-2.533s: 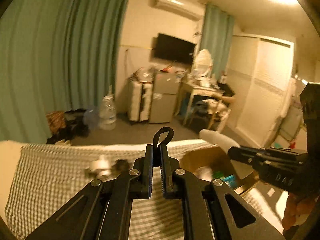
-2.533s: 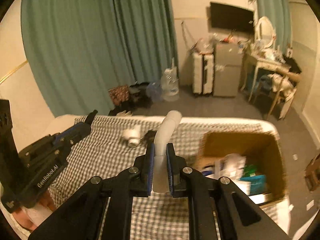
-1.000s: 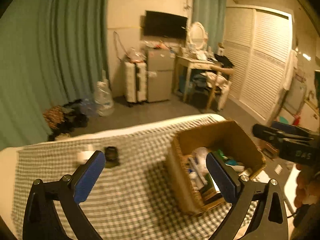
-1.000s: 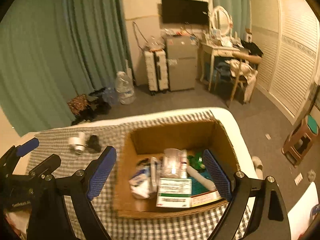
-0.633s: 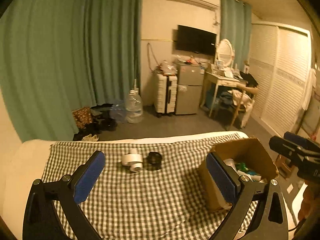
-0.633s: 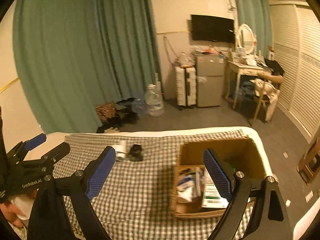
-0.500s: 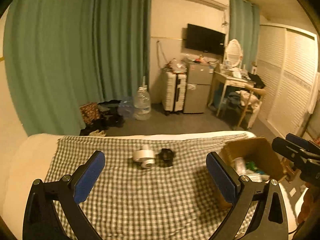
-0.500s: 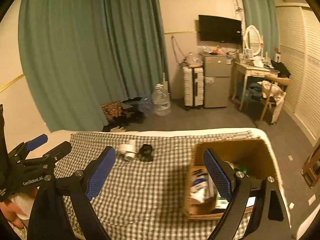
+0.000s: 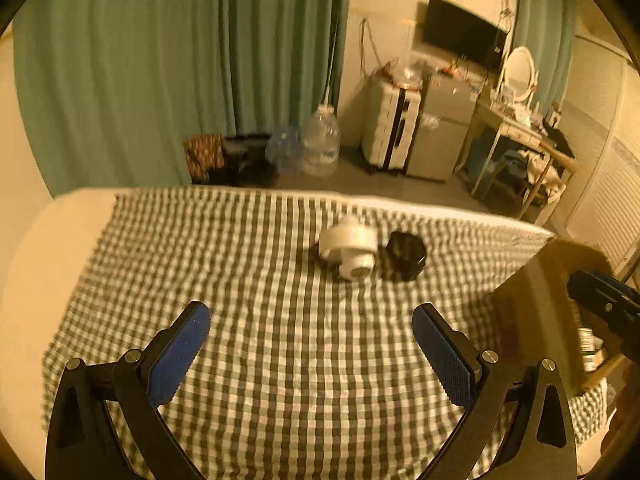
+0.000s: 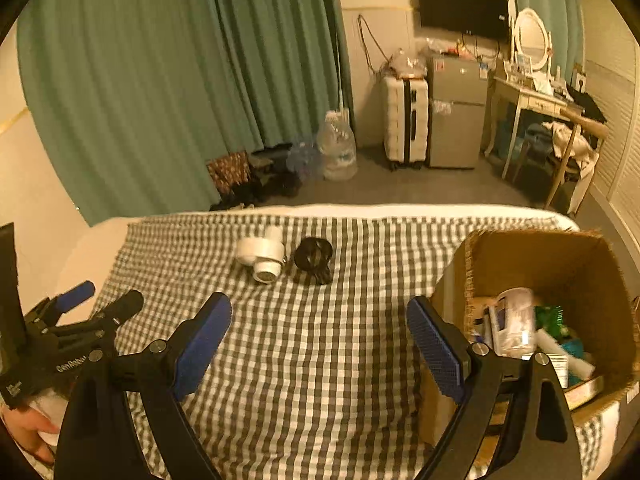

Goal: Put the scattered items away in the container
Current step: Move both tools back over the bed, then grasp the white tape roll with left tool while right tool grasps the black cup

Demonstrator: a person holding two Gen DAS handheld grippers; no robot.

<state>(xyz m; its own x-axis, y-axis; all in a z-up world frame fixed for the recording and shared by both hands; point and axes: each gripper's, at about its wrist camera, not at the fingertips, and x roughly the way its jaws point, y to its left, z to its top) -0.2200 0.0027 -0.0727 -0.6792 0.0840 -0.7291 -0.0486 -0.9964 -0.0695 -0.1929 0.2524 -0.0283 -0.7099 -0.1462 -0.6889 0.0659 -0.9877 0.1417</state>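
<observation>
A white cylindrical item (image 9: 349, 248) (image 10: 261, 257) and a black bundle (image 9: 403, 255) (image 10: 314, 258) lie side by side on the checked cloth (image 9: 280, 320) (image 10: 320, 340), toward its far edge. The cardboard box (image 10: 560, 256) (image 9: 532, 304) stands at the right, holding several items. My left gripper (image 9: 311, 354) is open and empty, short of the two items. It also shows at the left in the right wrist view (image 10: 98, 298). My right gripper (image 10: 319, 342) is open and empty, left of the box. Its tip shows at the right in the left wrist view (image 9: 600, 300).
The bed's far edge (image 10: 360, 210) drops to a grey floor. Beyond stand green curtains (image 10: 180, 80), a water bottle (image 10: 338, 152), a white suitcase (image 10: 404, 128), a small fridge (image 10: 456, 116) and a desk with a chair (image 10: 560, 136).
Both grippers were shut on items, the left on a black loop, the right on a white tube. Both now are open and empty and have swung left from the box toward the two items.
</observation>
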